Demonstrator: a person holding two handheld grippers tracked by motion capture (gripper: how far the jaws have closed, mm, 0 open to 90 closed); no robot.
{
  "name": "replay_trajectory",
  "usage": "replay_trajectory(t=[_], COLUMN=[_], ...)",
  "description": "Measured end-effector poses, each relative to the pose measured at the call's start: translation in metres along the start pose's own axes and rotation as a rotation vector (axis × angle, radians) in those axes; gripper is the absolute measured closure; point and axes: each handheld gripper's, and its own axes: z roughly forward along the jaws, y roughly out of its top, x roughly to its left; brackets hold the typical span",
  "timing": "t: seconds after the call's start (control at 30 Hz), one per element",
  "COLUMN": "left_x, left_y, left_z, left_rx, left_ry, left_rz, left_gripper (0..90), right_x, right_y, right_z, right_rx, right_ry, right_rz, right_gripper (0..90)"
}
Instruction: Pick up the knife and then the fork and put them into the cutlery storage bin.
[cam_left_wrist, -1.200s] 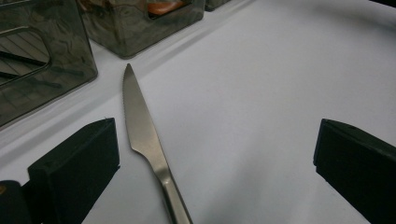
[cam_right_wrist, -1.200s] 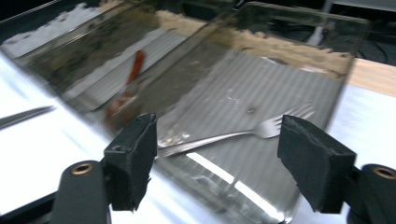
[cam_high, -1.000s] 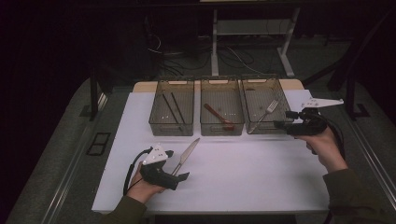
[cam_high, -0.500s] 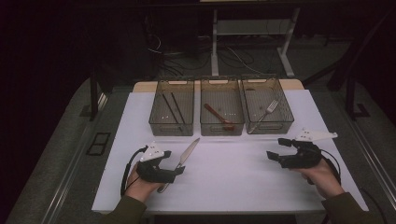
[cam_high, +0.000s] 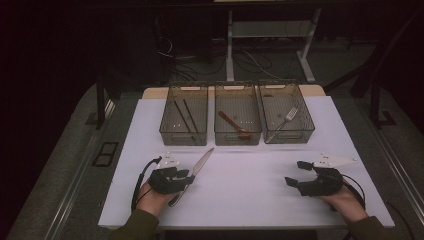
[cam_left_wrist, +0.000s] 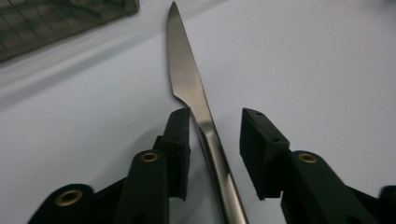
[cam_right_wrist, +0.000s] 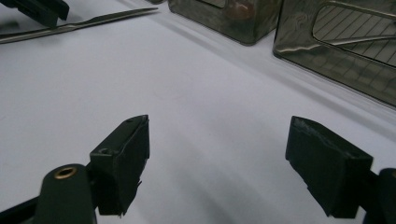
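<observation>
We count three bins (cam_high: 238, 131) and one knife (cam_left_wrist: 191, 88) between our left gripper's (cam_left_wrist: 215, 126) closing, not-yet-touching jaws; our right gripper (cam_right_wrist: 233, 154) gapes empty.

A table (cam_high: 240, 200) with a plain white top carries everything. Along its far edge stand three clear plastic bins side by side: the left bin (cam_high: 183, 135) toward the far left corner, the middle bin (cam_high: 238, 136) at the centre of that edge, the right bin (cam_high: 286, 134) toward the far right corner, all just beside one another. A table knife (cam_high: 200, 164) lies flat on the bare top nearer the near left corner, its blade tip pointing toward the gap between the left and middle bins, apart from both.
</observation>
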Motion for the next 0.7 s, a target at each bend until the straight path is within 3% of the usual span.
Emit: replay_trajectory(t=[0.1, 0.23, 0.43, 0.7], left_x=[-0.002, -0.004, -0.011, -0.013], left_y=[-0.002, -0.003, -0.001, 0.0], left_z=[0.003, 0.003, 0.005, 0.005], left_rx=[0.032, 0.033, 0.059, 0.063], left_ry=[0.004, 0.025, 0.072, 0.049], left_rz=[0.001, -0.003, 0.035, 0.05], left_gripper=[67.0, 71.5, 75.0, 78.9], right_x=[0.0, -0.001, -0.002, -0.002], right_y=[0.0, 0.0, 0.0, 0.0], right_z=[0.0, 0.0, -0.001, -0.001], right_rx=[0.0, -0.005, -0.007, -0.004], right_ry=[-0.001, -0.005, -0.007, -0.006], right_rz=[-0.003, 0.0, -0.001, 0.001], right_gripper=[20.8, 20.8, 20.8, 20.8])
